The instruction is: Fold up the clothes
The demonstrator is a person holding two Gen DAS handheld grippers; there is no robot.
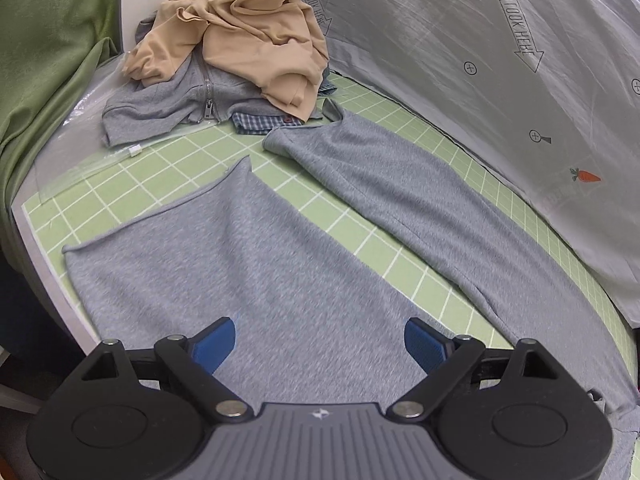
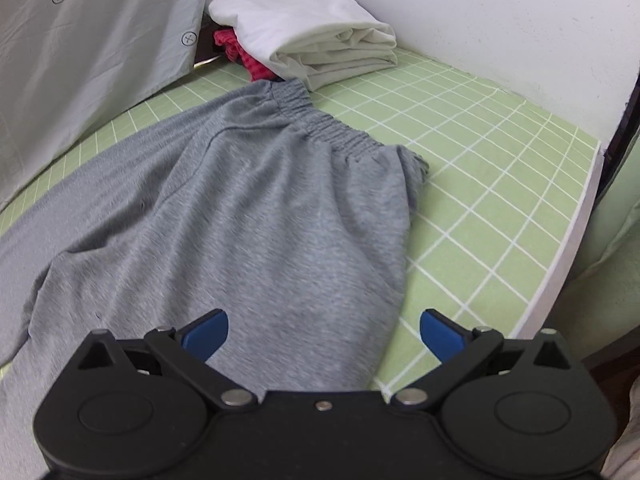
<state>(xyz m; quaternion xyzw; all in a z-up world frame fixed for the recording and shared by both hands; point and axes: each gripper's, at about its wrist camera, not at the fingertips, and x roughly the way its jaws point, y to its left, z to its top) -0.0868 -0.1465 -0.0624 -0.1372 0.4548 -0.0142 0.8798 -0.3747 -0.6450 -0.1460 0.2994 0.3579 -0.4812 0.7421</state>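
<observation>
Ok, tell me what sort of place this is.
Probably a home-style clothes-folding station: a green grid mat as worktop, grey sweatpants spread flat, an unfolded clothes pile at one end and folded white laundry at the other.

Left gripper (image 1: 320, 342): jaws spread wide, nothing between the blue pads (image 1: 214, 344). Black linkage arms splayed outward on both sides. Tool held low, angled forward and downward.

Right gripper (image 2: 324, 336): jaws likewise spread wide, blue pads (image 2: 442, 336) well apart, nothing held. Linkage symmetric. Tool held low, pitched forward and downward. The holder's hands and arms are out of view in both cameras.
</observation>
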